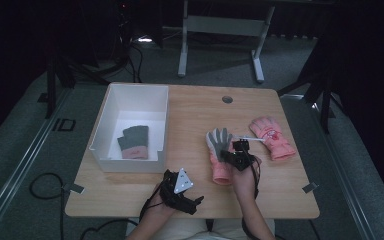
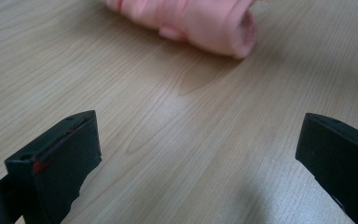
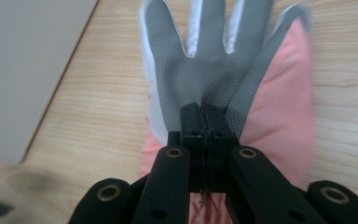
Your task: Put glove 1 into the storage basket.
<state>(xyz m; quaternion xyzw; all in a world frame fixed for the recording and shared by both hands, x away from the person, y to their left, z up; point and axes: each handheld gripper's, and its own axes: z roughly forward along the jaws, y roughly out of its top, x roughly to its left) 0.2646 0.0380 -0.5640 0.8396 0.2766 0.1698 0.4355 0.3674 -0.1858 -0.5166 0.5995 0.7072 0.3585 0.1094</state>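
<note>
Wooden table (image 1: 190,110) bears a pink glove (image 3: 279,102); right gripper (image 3: 204,114) hovers above it, jaws closed empty; left gripper (image 1: 180,192) gapes open.

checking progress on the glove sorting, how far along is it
One small grey and pink glove already lies in the white box. In hand: the right hand-held gripper is shut above the palm-up pink glove, with nothing clearly gripped. That glove and the other pink glove are left on the table. The left hand-held gripper is open.
</note>
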